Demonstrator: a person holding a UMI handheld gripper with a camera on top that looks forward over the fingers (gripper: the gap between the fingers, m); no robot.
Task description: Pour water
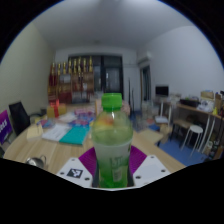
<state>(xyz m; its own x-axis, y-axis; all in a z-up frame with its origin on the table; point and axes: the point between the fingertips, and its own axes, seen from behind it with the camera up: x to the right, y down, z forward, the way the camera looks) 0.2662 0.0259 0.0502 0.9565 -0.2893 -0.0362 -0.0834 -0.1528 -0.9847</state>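
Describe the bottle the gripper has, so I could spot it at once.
Start at the long wooden table strewn with papers. Just above its near edge the gripper is shut on the bottle, its purple pads pressed against either side. It is a clear plastic bottle with a bright green cap, the only upright green-topped thing up close.

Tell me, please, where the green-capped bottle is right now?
In the gripper view, the bottle stands upright between the gripper fingers, over the wooden table.

I see my gripper [112, 172] closed on a green-capped bottle [112, 140], both pads [89, 160] pressing its sides. Beyond lies a cluttered wooden table [40, 140]; shelves [75, 80] stand far left.
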